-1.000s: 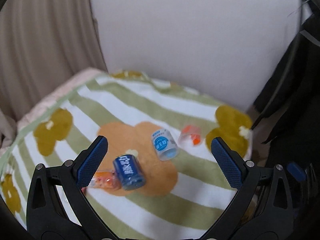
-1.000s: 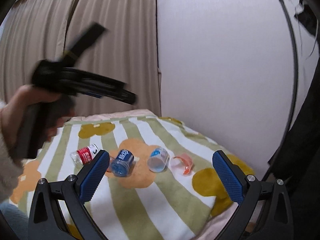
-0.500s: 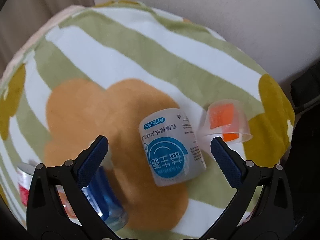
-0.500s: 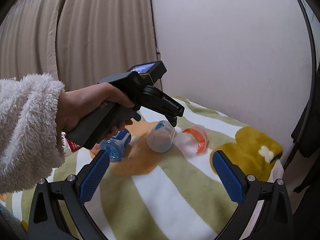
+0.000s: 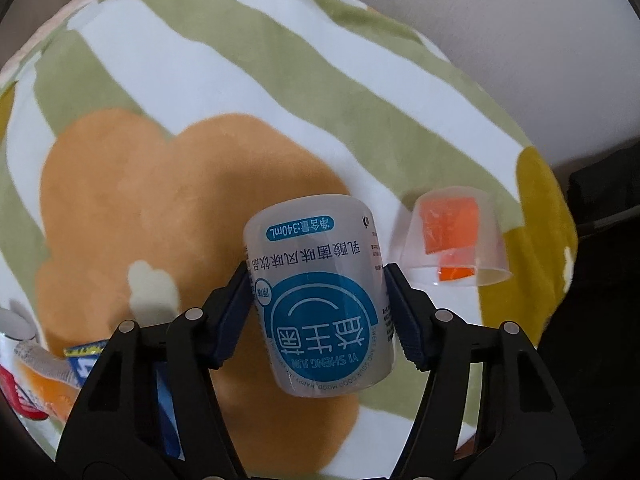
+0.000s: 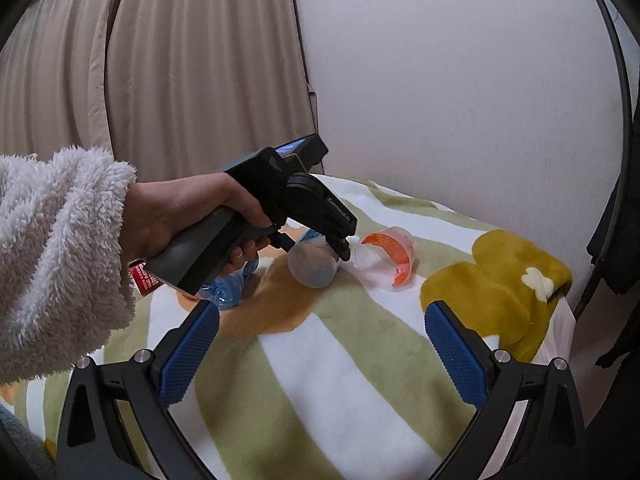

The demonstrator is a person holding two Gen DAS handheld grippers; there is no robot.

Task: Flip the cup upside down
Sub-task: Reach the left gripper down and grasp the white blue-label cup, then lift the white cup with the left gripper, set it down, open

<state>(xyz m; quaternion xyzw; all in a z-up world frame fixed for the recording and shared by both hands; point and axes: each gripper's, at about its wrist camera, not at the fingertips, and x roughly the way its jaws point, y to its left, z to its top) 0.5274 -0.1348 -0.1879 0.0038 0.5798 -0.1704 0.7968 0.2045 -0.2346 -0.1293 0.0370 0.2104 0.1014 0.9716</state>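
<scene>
A translucent cup with a blue round label (image 5: 320, 300) lies on its side on the striped blanket (image 5: 200, 80). My left gripper (image 5: 318, 316) is shut on it, one pad on each side of its body. In the right wrist view the same cup (image 6: 314, 266) shows its open mouth toward the camera, with the left gripper (image 6: 338, 246) clamped over it. My right gripper (image 6: 320, 352) is open and empty, held well back above the blanket's near part.
A clear cup with an orange label (image 5: 454, 242) lies on its side just right of the held cup. A blue-labelled bottle (image 6: 228, 288) and a red-labelled one (image 6: 146, 278) lie to the left. The wall and curtain stand behind; the blanket's right edge drops off.
My left gripper has moved down onto the blue-labelled cup and closed its jaws on it. My right gripper has stayed open and nearly still.
</scene>
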